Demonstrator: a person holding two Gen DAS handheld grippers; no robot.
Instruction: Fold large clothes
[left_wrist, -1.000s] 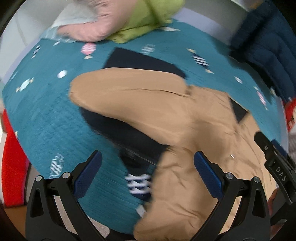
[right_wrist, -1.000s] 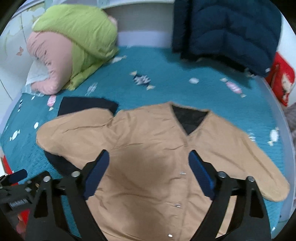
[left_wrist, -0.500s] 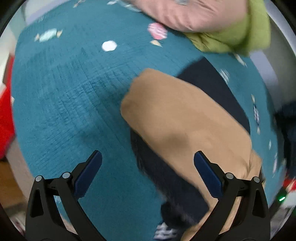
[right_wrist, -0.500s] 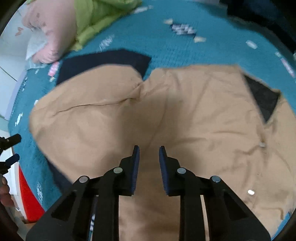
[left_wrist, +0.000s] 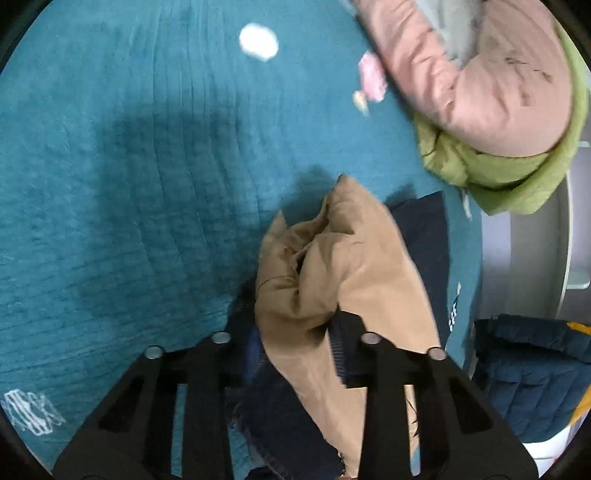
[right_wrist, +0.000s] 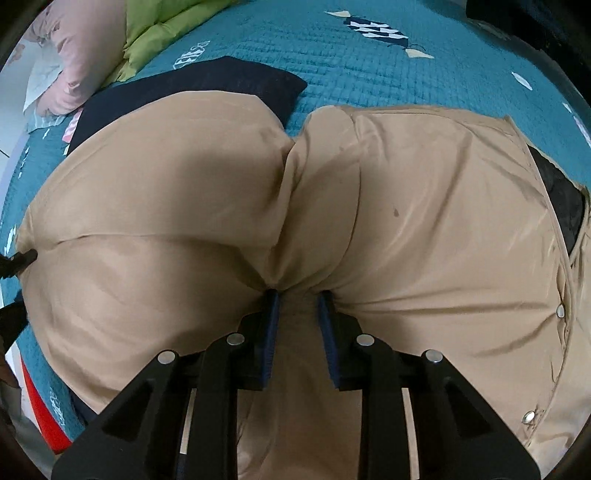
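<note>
Tan jacket (right_wrist: 406, 221) on teal bedspread (left_wrist: 129, 184); left gripper (left_wrist: 295, 332) closing, sleeve pinched; right gripper (right_wrist: 295, 299) clamps fabric

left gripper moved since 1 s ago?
Yes. The left gripper swung away from the jacket body to the tan sleeve's cuff, nearer the pink pillow, closing on it.

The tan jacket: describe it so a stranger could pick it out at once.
Start at the teal bedspread that covers the bed. Spread across its middle lies the tan jacket, a smooth, puffy garment with silver snaps down its front and a dark lining at the neck. It is the only tan thing: the dark cloth beneath one sleeve is navy, the bundle at the bed's corner pink and green.
</note>
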